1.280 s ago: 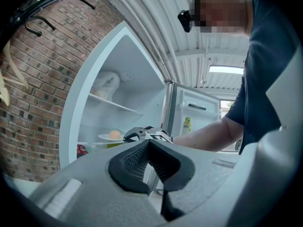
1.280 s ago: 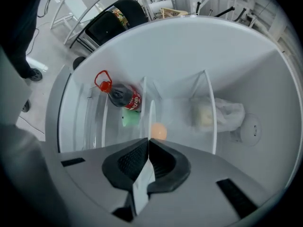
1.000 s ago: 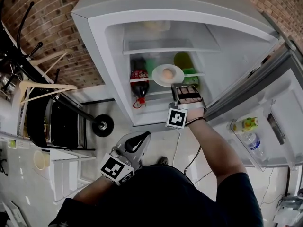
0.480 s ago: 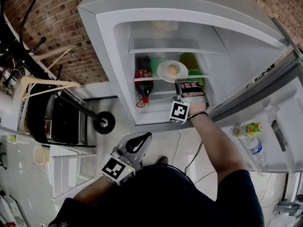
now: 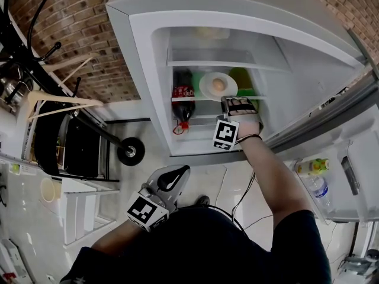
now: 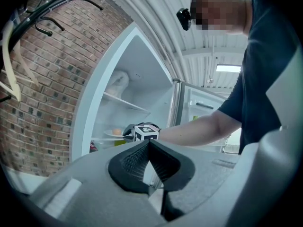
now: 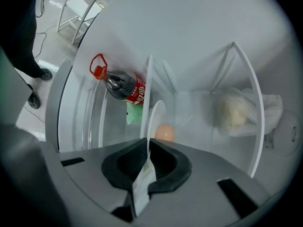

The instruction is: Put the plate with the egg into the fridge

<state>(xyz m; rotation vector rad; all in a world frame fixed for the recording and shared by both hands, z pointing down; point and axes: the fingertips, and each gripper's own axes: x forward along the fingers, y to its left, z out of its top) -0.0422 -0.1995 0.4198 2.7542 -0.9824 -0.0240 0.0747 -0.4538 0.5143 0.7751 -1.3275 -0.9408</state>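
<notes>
A brick wall (image 5: pixel 89 46) is standing behind the open fridge (image 5: pixel 142 70), seen from above in the head view. Inside the fridge, the plate (image 5: pixel 207 87) with the egg (image 5: pixel 218 84) is sitting on the middle shelf (image 5: pixel 201 101), just beside a cola bottle (image 5: pixel 183 96). The right gripper (image 5: pixel 228 100) is reaching into the fridge at the plate's near edge. The left gripper (image 5: pixel 176 171) is hanging well outside the fridge, close to the person's body.

In the left gripper view, the jaws are clenched tip to tip with nothing between them, pointing toward the fridge opening.

In the right gripper view, the jaws are grasping the plate's rim, which is running between the pads, and they are beginning to open. The egg is lying on the plate deeper in the fridge, and a pale bag (image 7: pixel 236 110) is lying on another shelf.
</notes>
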